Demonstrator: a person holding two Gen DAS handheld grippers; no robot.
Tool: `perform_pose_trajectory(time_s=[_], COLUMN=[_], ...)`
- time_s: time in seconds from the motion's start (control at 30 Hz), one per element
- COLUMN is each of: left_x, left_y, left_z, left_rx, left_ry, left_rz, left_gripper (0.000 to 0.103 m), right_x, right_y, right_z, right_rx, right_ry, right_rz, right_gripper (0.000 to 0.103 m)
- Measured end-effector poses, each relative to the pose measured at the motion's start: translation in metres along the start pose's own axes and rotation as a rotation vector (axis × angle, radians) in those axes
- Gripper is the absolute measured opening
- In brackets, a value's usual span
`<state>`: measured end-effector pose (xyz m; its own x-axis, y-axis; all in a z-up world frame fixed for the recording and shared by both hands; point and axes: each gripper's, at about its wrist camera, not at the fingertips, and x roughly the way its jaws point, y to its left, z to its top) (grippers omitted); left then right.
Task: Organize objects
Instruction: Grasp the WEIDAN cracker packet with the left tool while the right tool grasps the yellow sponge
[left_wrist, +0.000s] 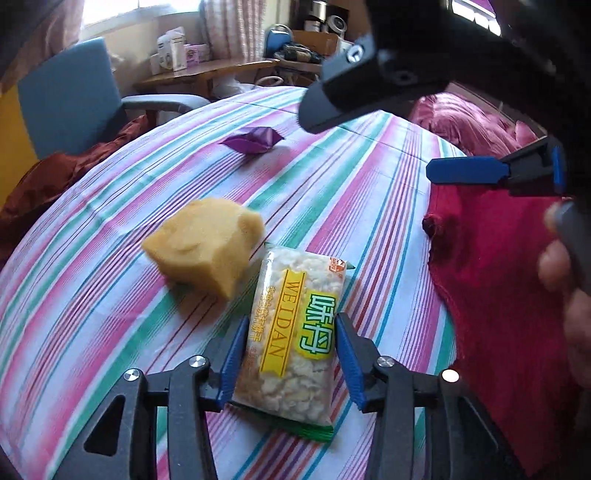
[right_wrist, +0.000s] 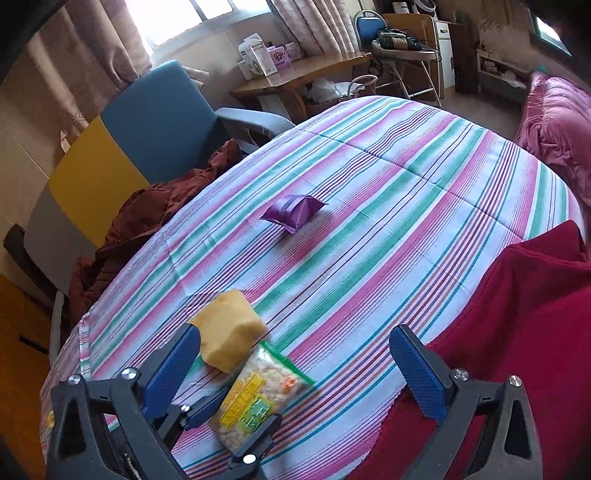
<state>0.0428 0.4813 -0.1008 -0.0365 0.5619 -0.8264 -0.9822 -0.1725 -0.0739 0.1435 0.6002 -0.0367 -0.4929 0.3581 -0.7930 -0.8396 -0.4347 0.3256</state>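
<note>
A clear snack packet with a yellow "WEIDAN" label (left_wrist: 295, 332) lies on the striped bedspread (left_wrist: 110, 295). My left gripper (left_wrist: 290, 350) is closed around its sides, both blue pads touching it; the packet also shows in the right wrist view (right_wrist: 258, 391). A yellow sponge (left_wrist: 207, 247) lies just beyond it to the left, also in the right wrist view (right_wrist: 229, 328). A purple packet (left_wrist: 255, 142) lies farther back, also in the right wrist view (right_wrist: 291, 212). My right gripper (right_wrist: 295, 354) is open and empty, hovering above the packet and sponge.
A red cloth (right_wrist: 517, 332) covers the bed's right side. A pink quilt (right_wrist: 554, 140) is bunched at the far right. A blue armchair (right_wrist: 166, 122) with a brown garment (right_wrist: 147, 221) stands left of the bed. A wooden desk with boxes (right_wrist: 295, 74) is behind.
</note>
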Motion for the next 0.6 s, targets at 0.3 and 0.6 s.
perform_pose_trajectory(time_s=[0.3,0.6], left_x=[-0.063,-0.084], left_y=[0.041,0.08], left_z=[-0.092,-0.13], left_rx=[-0.173,-0.334], left_ry=[-0.059,-0.118], left_rz=[0.173,0.254], left_gripper=[0.046,0.047], right_x=[0.021,0.045], right_y=[0.019,0.074], right_z=[-0.009,-0.038], right_rx=[-0.086,-0.361], right_ry=[0.104,0.2], right_rz=[0.016,-0.021], right_gripper=[0.103,0.103])
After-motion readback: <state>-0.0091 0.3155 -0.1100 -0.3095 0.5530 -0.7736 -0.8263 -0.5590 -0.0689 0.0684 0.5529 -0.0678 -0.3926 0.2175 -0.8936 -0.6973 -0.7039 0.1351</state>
